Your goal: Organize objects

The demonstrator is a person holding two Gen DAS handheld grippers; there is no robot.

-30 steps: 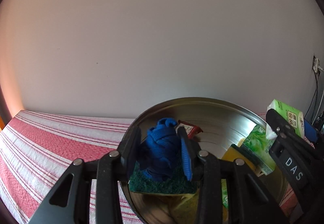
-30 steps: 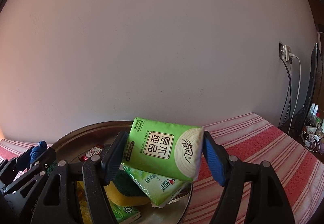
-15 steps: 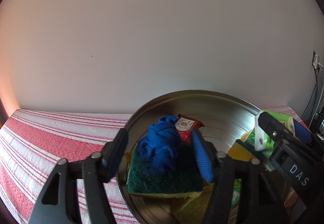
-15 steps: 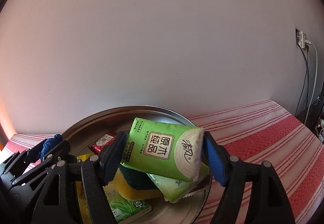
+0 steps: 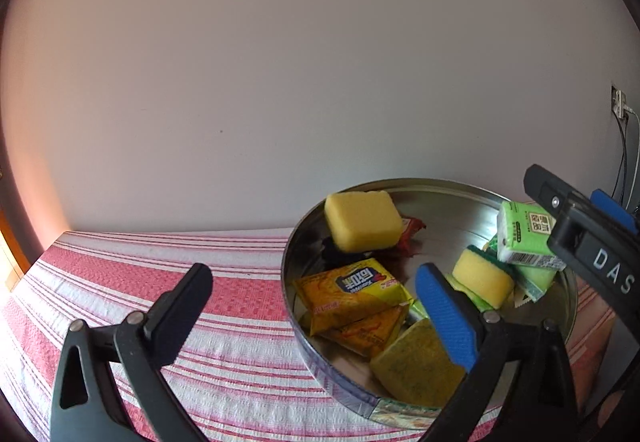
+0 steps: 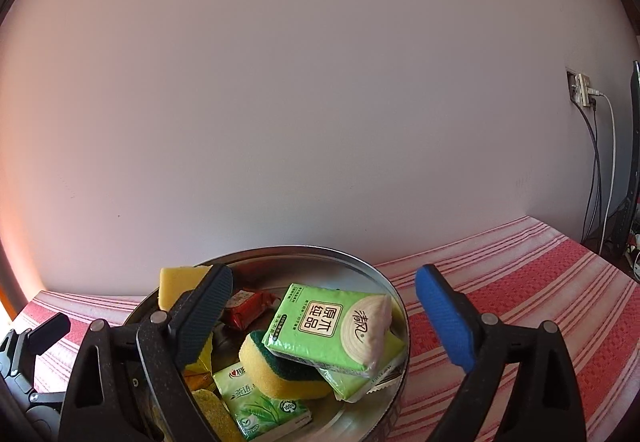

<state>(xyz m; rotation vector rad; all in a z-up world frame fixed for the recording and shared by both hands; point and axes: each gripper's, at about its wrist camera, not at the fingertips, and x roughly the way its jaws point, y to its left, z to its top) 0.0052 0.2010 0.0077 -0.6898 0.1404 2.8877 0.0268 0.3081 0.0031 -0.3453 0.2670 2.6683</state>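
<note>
Left gripper [image 5: 316, 296] opening, empty | right gripper [image 6: 326, 300] opening, tissue pack [image 6: 334, 326] between | striped cloth [image 5: 220, 282] | pale wall [image 5: 320, 62]

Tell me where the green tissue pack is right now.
The green tissue pack lies in the metal tray, atop a yellow sponge, between the right gripper's opening jaws, untouched.

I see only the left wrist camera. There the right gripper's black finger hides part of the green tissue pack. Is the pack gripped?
Observer: No. The right gripper has its jaws opening, and the green tissue pack lies between them, touching neither pad.
Operator: On what does it rest?
Observer: Tilted on a yellow sponge, green scouring side up, inside the metal tray.
Operator: Is anything nearer to the camera than that sponge?
Observer: Yes, a second green pack with a tea-leaf print lies lower in the tray.
</note>
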